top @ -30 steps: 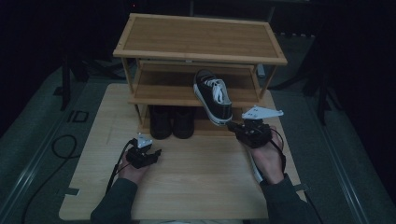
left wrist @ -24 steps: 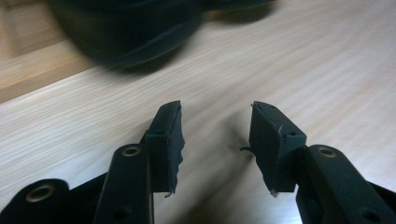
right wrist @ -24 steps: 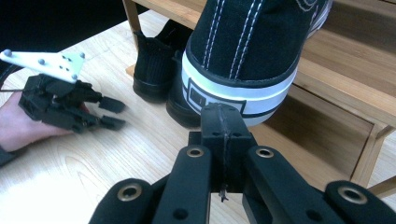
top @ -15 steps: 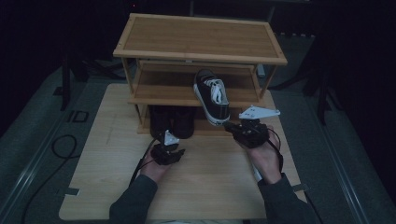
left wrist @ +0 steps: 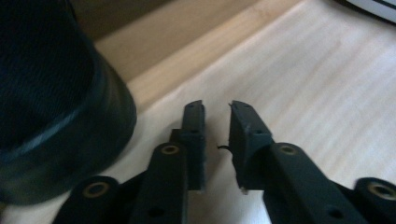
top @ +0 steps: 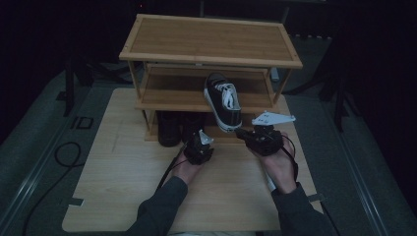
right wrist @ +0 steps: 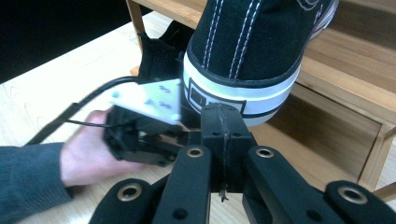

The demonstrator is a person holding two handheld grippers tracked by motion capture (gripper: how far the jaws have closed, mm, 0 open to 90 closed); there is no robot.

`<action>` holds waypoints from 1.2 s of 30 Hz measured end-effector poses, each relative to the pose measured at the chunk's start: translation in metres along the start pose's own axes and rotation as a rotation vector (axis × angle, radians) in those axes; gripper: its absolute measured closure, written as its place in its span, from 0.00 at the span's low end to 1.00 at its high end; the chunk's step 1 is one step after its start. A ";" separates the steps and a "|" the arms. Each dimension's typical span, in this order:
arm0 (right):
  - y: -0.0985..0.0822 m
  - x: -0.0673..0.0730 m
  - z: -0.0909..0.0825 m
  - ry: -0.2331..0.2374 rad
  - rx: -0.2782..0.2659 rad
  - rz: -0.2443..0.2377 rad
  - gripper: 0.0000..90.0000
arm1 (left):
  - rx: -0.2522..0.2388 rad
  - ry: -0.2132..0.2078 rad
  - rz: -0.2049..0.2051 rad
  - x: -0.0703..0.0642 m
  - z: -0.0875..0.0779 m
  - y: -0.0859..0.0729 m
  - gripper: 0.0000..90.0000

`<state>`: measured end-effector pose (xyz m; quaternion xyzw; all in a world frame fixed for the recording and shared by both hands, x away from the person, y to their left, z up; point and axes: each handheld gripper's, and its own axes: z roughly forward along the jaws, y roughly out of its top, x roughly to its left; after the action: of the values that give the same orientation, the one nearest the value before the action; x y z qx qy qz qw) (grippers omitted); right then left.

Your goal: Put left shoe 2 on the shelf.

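A black canvas sneaker [top: 223, 101] with white laces and sole hangs tilted in front of the middle shelf of a wooden shoe rack [top: 211, 39]. My right gripper [top: 242, 132] is shut on its heel [right wrist: 252, 46], and in the right gripper view the jaws [right wrist: 223, 116] meet just under the white sole edge. My left gripper [top: 199, 141] is low on the table, right in front of a pair of black shoes [top: 169, 128] on the bottom shelf. Its jaws [left wrist: 217, 107] stand a little apart with nothing between them, and a black shoe [left wrist: 46, 102] is close on their left.
The rack stands at the back of a light wooden table [top: 123, 187]. Its top shelf is bare. Dark floor and a looped cable [top: 64, 152] lie left of the table. The left hand and its gripper [right wrist: 140, 135] sit close beside the sneaker's heel.
My left gripper has moved right and forward, from the table's left part up to the black shoes on the bottom shelf. The right gripper and sneaker have hardly shifted.
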<state>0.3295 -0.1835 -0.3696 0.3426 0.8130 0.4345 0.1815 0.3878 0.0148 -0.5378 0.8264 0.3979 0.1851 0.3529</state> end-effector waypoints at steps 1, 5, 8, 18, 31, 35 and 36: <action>0.000 0.000 0.000 0.000 0.000 0.001 1.00 | -0.004 0.013 -0.008 -0.001 0.003 0.003 0.90; 0.000 0.000 0.000 0.000 0.000 -0.001 1.00 | -0.023 0.063 -0.045 -0.002 0.014 0.016 0.99; 0.000 -0.001 0.000 0.002 -0.001 0.001 1.00 | -0.029 0.093 -0.070 0.000 0.022 0.023 1.00; -0.001 -0.001 0.000 0.008 -0.005 0.003 1.00 | -0.004 0.143 -0.114 0.004 0.046 0.030 1.00; -0.001 -0.001 0.000 0.020 -0.015 0.004 1.00 | 0.012 0.137 -0.132 0.004 0.066 0.045 1.00; 0.000 -0.001 0.000 0.022 -0.016 0.005 1.00 | 0.000 0.138 -0.136 0.005 0.066 0.043 1.00; -0.001 -0.001 0.000 0.021 -0.017 0.004 1.00 | -0.009 0.139 -0.146 0.004 0.066 0.042 1.00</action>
<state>0.3296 -0.1844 -0.3701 0.3380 0.8104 0.4455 0.1748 0.4514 -0.0288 -0.5519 0.7786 0.4798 0.2175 0.3409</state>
